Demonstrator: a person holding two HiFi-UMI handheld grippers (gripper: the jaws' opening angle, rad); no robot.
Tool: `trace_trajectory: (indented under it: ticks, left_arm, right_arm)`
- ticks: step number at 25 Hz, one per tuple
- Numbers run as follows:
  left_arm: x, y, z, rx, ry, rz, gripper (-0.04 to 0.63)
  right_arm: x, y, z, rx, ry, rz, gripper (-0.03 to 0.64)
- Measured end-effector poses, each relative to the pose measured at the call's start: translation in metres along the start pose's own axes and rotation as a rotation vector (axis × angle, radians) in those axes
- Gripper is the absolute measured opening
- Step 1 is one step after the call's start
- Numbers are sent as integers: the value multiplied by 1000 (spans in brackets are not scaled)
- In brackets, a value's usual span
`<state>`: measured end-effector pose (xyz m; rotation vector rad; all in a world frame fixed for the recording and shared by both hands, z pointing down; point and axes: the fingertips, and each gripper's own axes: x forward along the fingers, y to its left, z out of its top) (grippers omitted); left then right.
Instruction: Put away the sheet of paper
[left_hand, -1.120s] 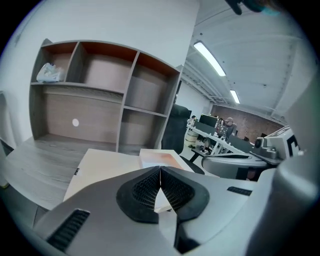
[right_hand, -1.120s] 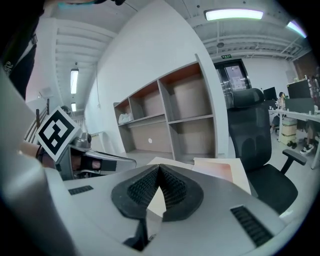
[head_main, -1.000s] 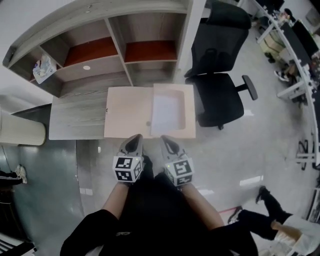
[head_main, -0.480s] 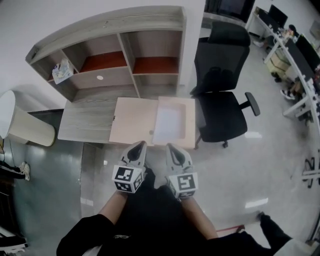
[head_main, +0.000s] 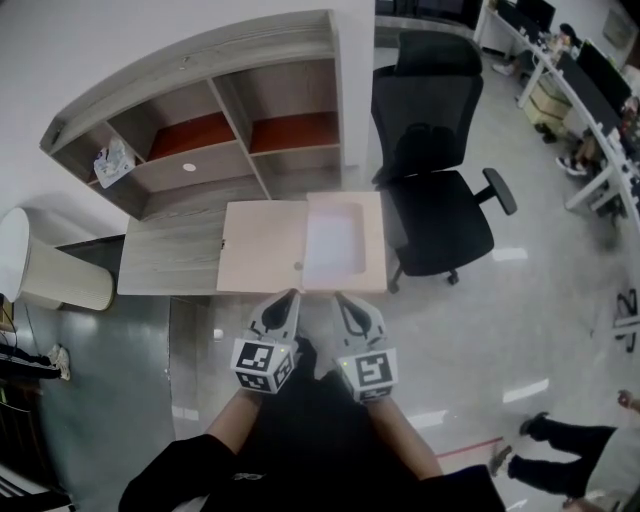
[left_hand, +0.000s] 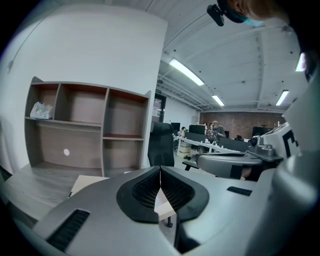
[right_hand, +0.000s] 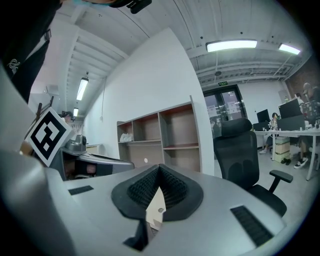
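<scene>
Left tool: I've got my left tool held low in front of me, and its black ribbed pads are pressed together along one line with nothing between them.
Right tool: my right tool is just beside the left one, jaws also pressed together and empty.
Paper: the white sheet of paper lies flat inside the shallow pale wooden tray, straight ahead of the right tool and clear of its tips.
Lid: a flat pale wooden panel lies against the tray's left side, ahead of the left tool.
Worktop: the grey wood-grain worktop runs ahead and to the left of the left tool.
Shelves: beyond the tray stands a grey wooden shelf unit with reddish-brown boards, with a crumpled white bag in its far-left compartment.
Chair: a black mesh office chair stands ahead and to the right of the right tool, near the tray.
</scene>
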<state>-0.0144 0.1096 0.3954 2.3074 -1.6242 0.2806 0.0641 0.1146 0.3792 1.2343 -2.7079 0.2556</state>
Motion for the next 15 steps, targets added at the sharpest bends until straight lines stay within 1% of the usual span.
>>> trace_trajectory:
  ticks: [3,8,15]
  left_arm:
    - [0,3,-3,-3,6,7,46]
    - [0,5,3,-3,-11,21,46]
    - [4,3,5,12,-9,12,46]
  right_arm:
    - [1,0,-1,-7,4,4,15]
    - [5,1,2,-12,1,16,15]
    - [13,7,7,-24,-1,42,15]
